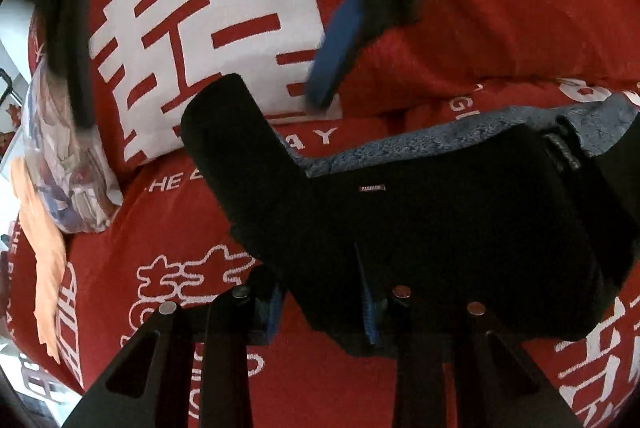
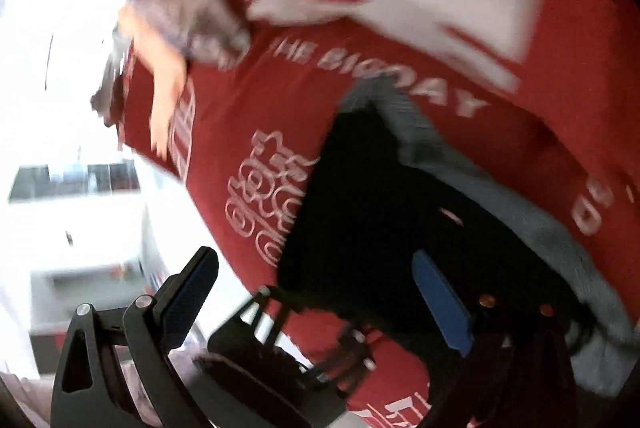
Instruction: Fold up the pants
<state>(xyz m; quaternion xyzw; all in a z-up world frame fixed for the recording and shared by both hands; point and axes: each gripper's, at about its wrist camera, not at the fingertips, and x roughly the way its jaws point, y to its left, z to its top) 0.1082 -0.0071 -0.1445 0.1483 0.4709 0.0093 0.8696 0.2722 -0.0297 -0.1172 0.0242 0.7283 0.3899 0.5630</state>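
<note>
Black pants (image 1: 420,220) with a grey fleece lining lie folded on a red bed cover, with a small "FASHION" label on top. My left gripper (image 1: 324,312) is low at the pants' near edge, its blue-padded fingers (image 1: 370,312) standing either side of a fold of the black cloth. In the right wrist view the pants (image 2: 360,211) are below and ahead. My right gripper (image 2: 316,300) is open and empty above them, motion-blurred. It also shows in the left wrist view (image 1: 340,43), raised over the bed.
A red bed cover (image 1: 168,228) with white lettering fills both views. A patterned pillow (image 1: 76,179) and an orange cloth (image 1: 44,268) lie at the bed's left edge. White furniture (image 2: 60,207) stands beyond the bed.
</note>
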